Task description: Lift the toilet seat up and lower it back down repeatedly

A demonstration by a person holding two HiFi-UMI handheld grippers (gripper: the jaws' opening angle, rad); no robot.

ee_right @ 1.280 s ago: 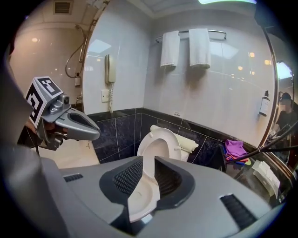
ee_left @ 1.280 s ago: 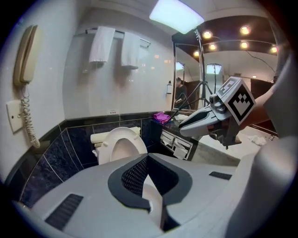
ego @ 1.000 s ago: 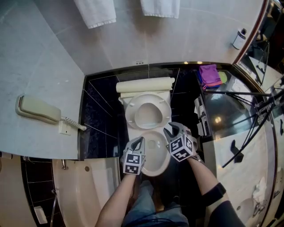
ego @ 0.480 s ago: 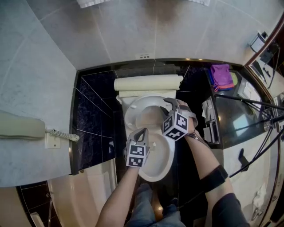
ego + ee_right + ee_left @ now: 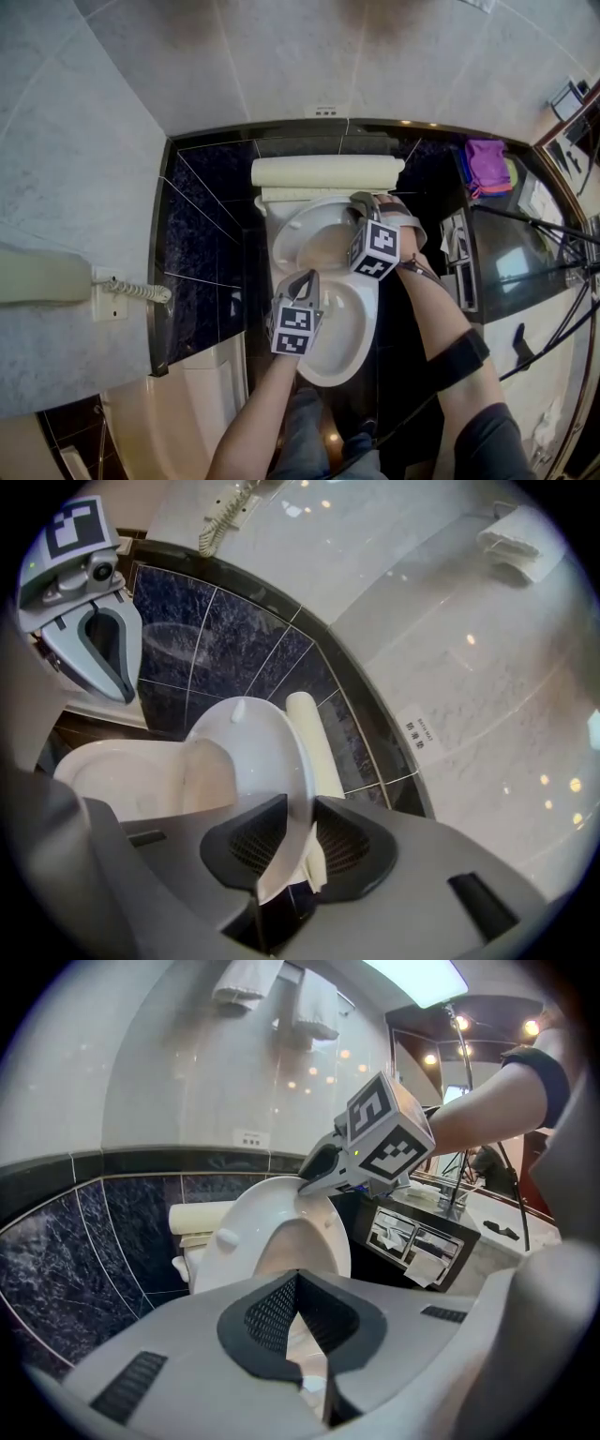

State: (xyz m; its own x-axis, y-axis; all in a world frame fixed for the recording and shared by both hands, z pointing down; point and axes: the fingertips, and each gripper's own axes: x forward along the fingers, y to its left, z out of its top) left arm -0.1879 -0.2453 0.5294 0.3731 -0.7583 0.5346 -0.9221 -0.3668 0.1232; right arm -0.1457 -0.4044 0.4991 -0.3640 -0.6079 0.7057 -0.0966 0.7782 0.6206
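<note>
The white toilet seat (image 5: 286,234) stands raised behind the open bowl (image 5: 342,328), in front of the cream lid (image 5: 323,172). My right gripper (image 5: 361,208) is at the seat's upper right rim. In the right gripper view the seat (image 5: 253,752) has its rim between the pads of that gripper (image 5: 298,817), whose jaws have just been closing and now press on it. My left gripper (image 5: 307,278) hovers over the bowl's left rim. In the left gripper view its jaws (image 5: 297,1283) are shut and hold nothing. Beyond them are the seat (image 5: 272,1213) and the right gripper (image 5: 323,1162).
Dark marble tiles (image 5: 202,234) surround the toilet. A wall phone (image 5: 42,277) with a coiled cord hangs at the left, and a bathtub (image 5: 187,412) lies at the lower left. At the right a counter (image 5: 525,281) carries a purple cloth (image 5: 487,164).
My right gripper moved from over the bowl up to the seat's upper right rim, rolled, and took the rim between its jaws. The left gripper shifted slightly toward the bowl.
</note>
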